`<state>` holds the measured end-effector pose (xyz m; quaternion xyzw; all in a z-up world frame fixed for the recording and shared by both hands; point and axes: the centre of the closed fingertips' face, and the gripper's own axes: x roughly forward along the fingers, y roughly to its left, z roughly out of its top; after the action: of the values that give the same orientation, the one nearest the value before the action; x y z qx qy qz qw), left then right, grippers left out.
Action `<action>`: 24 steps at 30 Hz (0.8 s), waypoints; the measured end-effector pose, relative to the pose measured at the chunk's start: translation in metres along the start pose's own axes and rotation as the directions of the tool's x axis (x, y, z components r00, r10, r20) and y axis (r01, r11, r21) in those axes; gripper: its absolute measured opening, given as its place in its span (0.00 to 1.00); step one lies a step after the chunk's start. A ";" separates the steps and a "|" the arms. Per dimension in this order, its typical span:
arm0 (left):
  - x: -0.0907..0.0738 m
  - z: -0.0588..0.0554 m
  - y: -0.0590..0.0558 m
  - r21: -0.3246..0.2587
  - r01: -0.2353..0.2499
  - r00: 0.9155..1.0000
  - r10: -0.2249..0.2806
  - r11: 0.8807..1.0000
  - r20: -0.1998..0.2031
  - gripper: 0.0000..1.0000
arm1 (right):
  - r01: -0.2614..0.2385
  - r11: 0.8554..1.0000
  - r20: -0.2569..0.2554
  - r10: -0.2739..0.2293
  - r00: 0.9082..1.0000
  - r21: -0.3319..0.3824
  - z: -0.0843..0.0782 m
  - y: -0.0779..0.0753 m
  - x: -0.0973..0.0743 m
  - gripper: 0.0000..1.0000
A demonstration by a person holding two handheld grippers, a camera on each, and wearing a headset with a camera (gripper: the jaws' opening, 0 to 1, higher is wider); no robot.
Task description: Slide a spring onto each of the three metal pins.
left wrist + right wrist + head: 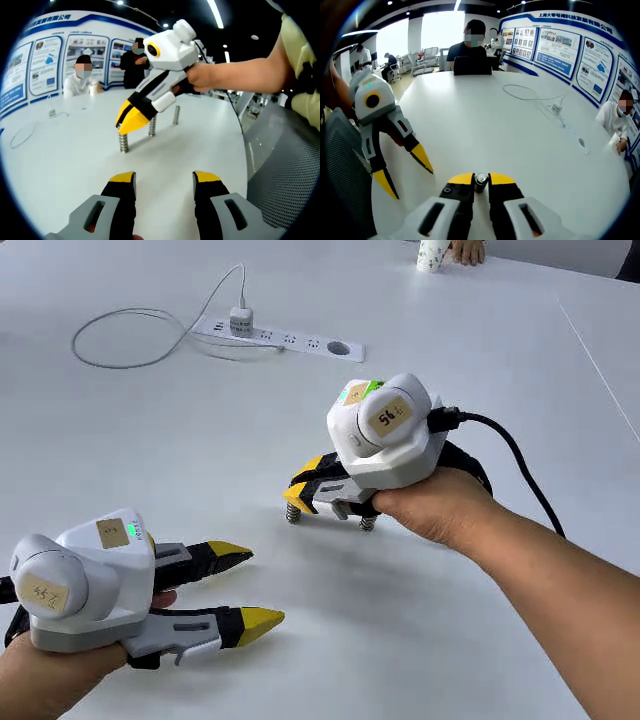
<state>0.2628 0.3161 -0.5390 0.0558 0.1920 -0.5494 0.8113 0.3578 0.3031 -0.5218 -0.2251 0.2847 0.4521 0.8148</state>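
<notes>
Three upright metal pins stand on the white table, each wrapped in a spring: the left one (123, 142), the middle one (152, 127) and the right one (176, 115). From the head view I see two of them (293, 512) (367, 523) under the right gripper (297, 495). The right gripper (481, 181) is shut on the top of the left spring (480, 183), seen end-on between its yellow tips. That same gripper (125, 124) comes down onto this spring in the left gripper view. The left gripper (258, 588) (164, 177) is open with nothing between its fingers, a short way in front of the pins.
A white power strip (280, 338) with a plugged charger and looping cable lies at the back. A paper cup (433, 254) stands at the far edge beside a person's hand. A black cable (520, 465) trails from the right gripper. People sit at the table's far sides.
</notes>
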 end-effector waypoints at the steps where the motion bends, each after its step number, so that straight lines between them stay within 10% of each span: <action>1: 0.000 0.000 0.000 0.000 0.000 1.000 0.000 1.000 -0.001 0.47 | 0.000 1.000 -0.006 0.000 1.000 0.000 -0.002 0.000 0.001 0.12; 24: 0.000 0.002 0.000 0.012 0.000 1.000 0.000 1.000 0.000 0.47 | 0.033 0.999 0.023 -0.033 0.999 0.029 -0.004 0.000 -0.017 0.20</action>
<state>0.2633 0.3158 -0.5370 0.0608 0.1887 -0.5505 0.8110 0.3496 0.2903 -0.5132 -0.2126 0.2779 0.4370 0.8286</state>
